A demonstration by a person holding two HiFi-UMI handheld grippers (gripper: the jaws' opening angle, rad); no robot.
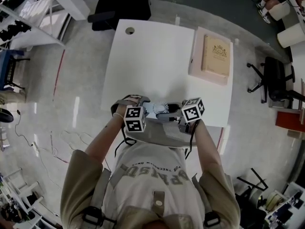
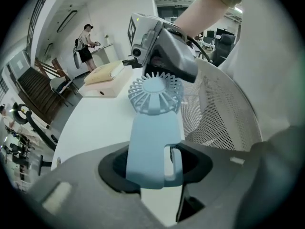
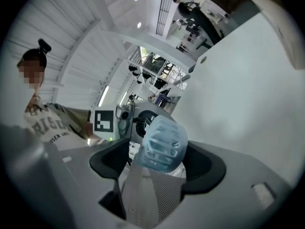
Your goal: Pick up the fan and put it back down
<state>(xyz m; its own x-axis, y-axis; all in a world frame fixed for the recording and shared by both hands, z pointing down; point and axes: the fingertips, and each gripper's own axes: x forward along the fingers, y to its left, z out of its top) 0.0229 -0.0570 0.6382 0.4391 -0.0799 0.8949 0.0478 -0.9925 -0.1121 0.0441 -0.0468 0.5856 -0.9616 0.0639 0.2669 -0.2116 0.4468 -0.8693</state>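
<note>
The fan [image 1: 162,109] hangs over the near edge of the white table [image 1: 152,61], between the two tongs. The left gripper [image 1: 147,109] is clamped on its pale blue handle, which fills the gap between the jaws in the left gripper view, with the ribbed round head pointing away. The right gripper [image 1: 175,114] faces it from the other side with its jaws spread wide, the fan's head sitting between them without being pressed. A perforated white chair back [image 2: 214,109] stands just beside the fan

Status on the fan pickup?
Left gripper shut on fan, at handle. Right gripper open around its head. Mesh chair back close beside.
</note>
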